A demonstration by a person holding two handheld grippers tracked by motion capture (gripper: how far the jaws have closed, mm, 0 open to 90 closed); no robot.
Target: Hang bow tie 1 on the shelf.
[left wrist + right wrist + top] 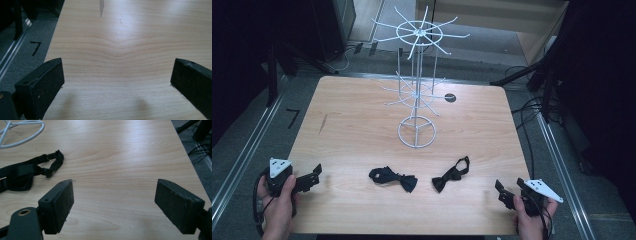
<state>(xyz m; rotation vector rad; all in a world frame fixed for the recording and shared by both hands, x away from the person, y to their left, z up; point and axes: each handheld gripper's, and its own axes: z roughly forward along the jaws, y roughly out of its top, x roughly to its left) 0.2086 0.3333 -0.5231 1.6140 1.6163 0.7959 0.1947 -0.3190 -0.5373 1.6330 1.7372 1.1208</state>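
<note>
I see two black bow ties lying flat on the table point(362, 130), well apart from both grippers. The left tie point(393, 179) lies near the front edge with its strap bunched at one end; the right tie point(451, 176) sits beside it, apart — its strap forms an open loop toward the rack point(417, 90). The rack is white wire, upright behind them. My left gripper point(314, 176) rests at the front left corner, jaws spread, nothing between them. My right gripper point(502, 192) — front right — is likewise spread and empty.
</note>
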